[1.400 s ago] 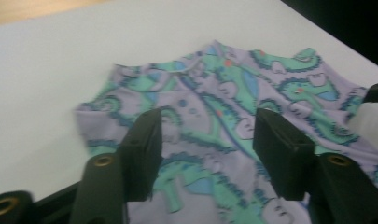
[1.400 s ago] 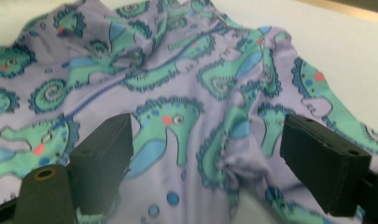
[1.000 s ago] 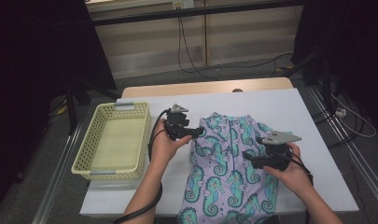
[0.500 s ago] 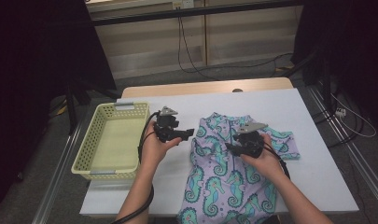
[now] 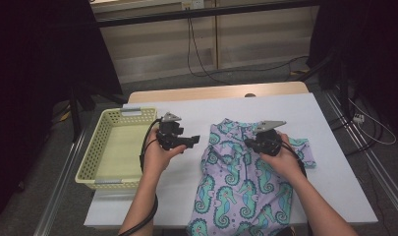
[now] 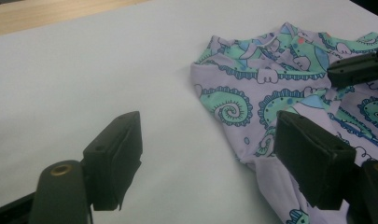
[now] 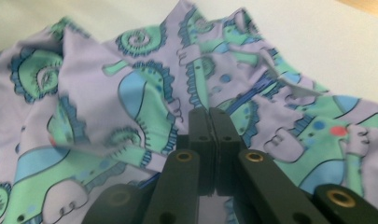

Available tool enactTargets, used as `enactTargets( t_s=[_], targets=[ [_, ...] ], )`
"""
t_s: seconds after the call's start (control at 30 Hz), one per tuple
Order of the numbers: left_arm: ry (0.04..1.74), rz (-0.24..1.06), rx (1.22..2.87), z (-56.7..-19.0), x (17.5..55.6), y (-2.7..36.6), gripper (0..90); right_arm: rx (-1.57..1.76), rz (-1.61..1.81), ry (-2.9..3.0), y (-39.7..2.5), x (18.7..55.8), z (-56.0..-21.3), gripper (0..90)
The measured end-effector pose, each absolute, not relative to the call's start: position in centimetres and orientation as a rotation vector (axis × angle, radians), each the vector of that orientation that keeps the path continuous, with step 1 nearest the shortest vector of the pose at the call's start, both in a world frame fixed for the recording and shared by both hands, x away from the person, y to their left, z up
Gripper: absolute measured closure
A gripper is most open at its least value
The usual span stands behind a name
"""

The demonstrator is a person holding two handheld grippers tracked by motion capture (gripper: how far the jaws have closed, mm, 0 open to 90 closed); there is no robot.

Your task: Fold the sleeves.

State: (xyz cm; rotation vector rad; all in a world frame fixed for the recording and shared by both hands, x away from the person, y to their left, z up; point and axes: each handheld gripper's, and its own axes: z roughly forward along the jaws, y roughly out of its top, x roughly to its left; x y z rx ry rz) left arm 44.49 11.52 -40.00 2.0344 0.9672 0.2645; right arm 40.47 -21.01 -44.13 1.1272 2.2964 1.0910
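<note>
I am holding my left gripper [image 5: 192, 140] with its jaws wide apart above bare white table [image 5: 206, 105], just beside the seahorse-print garment [image 5: 241, 182]. My right gripper [image 5: 249, 142] is hovering over that garment, jaws pressed together with nothing visibly between them. A yellow basket [image 5: 96, 169] is sitting off to the left.

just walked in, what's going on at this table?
A person is handling a purple seahorse-print garment spread on the white table with two handheld grippers. The right gripper is above the middle of the cloth, jaws together; whether it pinches fabric is unclear. The left gripper is open at the garment's left edge, holding nothing. A yellow basket sits at left.
</note>
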Motion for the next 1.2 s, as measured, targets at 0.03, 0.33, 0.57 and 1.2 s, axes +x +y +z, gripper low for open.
enactTargets(
  t_s=[0.03,0.33,0.57,1.2],
  targets=[
    [0.969,0.264,2.034,-40.0,44.5,11.5,24.2,1.128,1.079,2.297,-21.2,40.7,-44.2,89.8],
    [0.965,0.259,2.043,-40.2,44.3,11.5,22.8,1.045,1.059,2.291,-19.2,39.1,-43.3,50.6],
    [0.963,0.257,2.044,-40.4,44.2,11.2,22.1,0.92,1.104,2.428,-14.7,37.0,-44.0,60.4],
    [0.971,0.21,2.021,-41.7,44.2,9.5,23.3,0.812,1.038,2.481,-15.7,36.3,-44.4,88.8]
  ],
)
